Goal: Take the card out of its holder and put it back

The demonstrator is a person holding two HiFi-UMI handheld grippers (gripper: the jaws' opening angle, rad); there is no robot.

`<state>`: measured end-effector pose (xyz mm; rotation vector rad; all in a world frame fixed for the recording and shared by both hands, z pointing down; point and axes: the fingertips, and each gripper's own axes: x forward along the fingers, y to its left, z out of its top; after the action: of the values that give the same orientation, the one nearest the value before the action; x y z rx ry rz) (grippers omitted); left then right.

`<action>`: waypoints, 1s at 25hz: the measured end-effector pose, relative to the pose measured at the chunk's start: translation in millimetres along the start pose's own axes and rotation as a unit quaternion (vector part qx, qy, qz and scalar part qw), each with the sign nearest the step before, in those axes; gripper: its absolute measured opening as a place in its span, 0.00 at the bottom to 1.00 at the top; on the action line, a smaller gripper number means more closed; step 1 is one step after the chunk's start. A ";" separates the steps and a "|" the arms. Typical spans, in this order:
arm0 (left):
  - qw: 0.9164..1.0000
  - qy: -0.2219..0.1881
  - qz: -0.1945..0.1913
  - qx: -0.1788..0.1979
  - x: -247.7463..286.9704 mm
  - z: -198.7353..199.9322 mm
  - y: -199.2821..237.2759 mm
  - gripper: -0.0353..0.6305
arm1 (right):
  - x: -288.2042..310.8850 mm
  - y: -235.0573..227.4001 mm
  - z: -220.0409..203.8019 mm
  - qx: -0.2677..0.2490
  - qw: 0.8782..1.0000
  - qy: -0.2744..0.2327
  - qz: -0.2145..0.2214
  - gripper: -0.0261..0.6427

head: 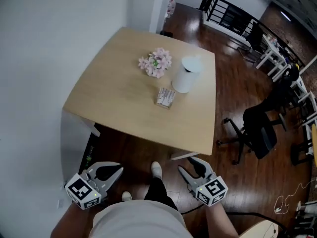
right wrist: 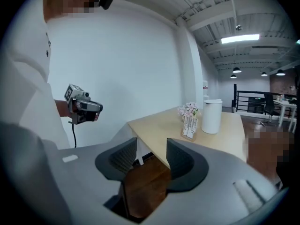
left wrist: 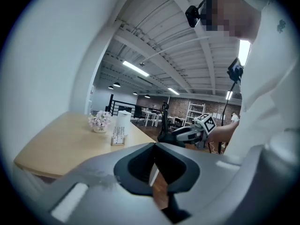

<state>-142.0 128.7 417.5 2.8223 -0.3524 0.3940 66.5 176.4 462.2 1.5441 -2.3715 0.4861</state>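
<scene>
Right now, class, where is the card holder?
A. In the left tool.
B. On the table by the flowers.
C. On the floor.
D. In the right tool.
B: the card holder stands on the table beside the flowers and the white canister; the left tool and the right tool hold nothing.

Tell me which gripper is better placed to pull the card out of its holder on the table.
Right, probably. The right gripper has its jaws apart and empty, and the card holder lies slightly toward its side; the left gripper is shut.
</scene>
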 end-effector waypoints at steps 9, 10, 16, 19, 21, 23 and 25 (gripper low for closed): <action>1.000 -0.002 -0.027 0.005 -62.8 -39.6 -22.3 0.06 | -60.7 96.0 -25.2 0.007 0.998 -0.001 -0.065 0.33; 1.000 -0.004 -0.026 0.006 -65.1 -38.7 -23.8 0.06 | -60.5 100.9 -22.7 0.003 0.998 -0.001 -0.063 0.33; 0.999 -0.025 -0.030 0.018 -76.0 -25.8 -40.2 0.06 | -61.8 119.2 4.3 -0.029 0.998 -0.016 -0.055 0.31; 0.999 -0.029 -0.029 0.014 -81.8 -23.2 -42.2 0.06 | -60.5 130.4 9.2 -0.034 0.998 -0.019 -0.050 0.31; 0.999 -0.034 -0.031 0.013 -85.9 -24.0 -43.4 0.06 | -60.5 137.1 7.9 -0.040 0.998 -0.015 -0.047 0.30; 0.999 -0.038 -0.031 0.015 -90.0 -26.2 -43.8 0.06 | -60.5 140.5 4.5 -0.040 0.998 -0.011 -0.046 0.30; 0.999 -0.039 -0.029 0.013 -94.4 -26.4 -44.7 0.06 | -61.5 142.8 4.2 -0.041 0.998 -0.009 -0.046 0.30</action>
<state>-224.0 197.2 403.6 2.8716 -0.2823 0.2796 -40.3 279.2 415.1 1.6171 -2.2910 0.3516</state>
